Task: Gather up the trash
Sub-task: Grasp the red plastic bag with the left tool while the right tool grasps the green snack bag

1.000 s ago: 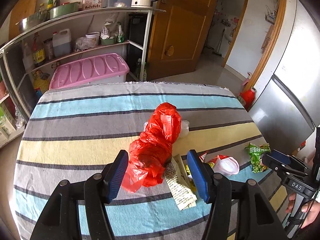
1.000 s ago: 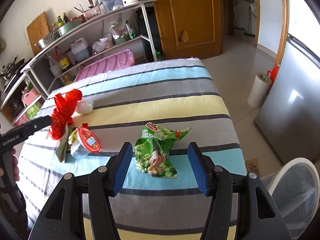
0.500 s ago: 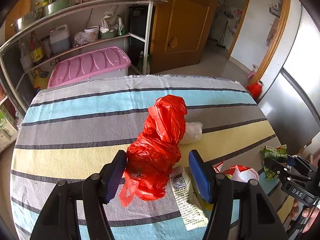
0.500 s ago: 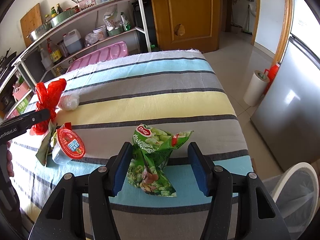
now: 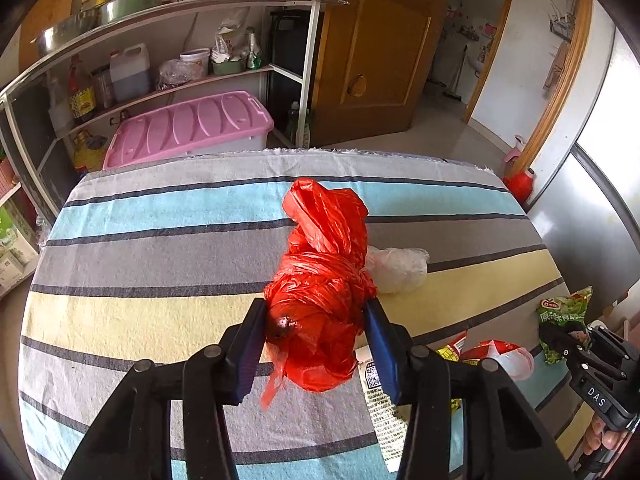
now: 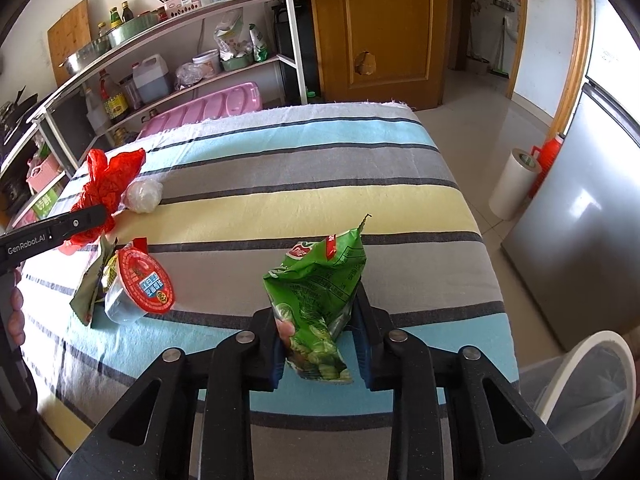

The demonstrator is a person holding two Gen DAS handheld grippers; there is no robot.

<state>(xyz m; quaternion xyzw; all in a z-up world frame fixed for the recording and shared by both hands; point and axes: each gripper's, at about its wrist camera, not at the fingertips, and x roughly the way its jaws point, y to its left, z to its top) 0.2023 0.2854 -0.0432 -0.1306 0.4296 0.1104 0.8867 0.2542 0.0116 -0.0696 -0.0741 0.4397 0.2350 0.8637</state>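
Both grippers have narrowed onto trash since the earlier frames. Left gripper (image 5: 316, 338): jaws closing, pads pressed against the knotted red plastic bag (image 5: 324, 280), contents not visible, which rests on the striped tablecloth (image 5: 160, 256). Right gripper (image 6: 320, 340): jaws closing, clamped on the green snack bag (image 6: 320, 288), held upright over the cloth. A red-lidded cup (image 6: 140, 284) lies tipped beside a wrapper (image 6: 90, 288). A mesh bin (image 6: 588, 384) stands off the table's corner.
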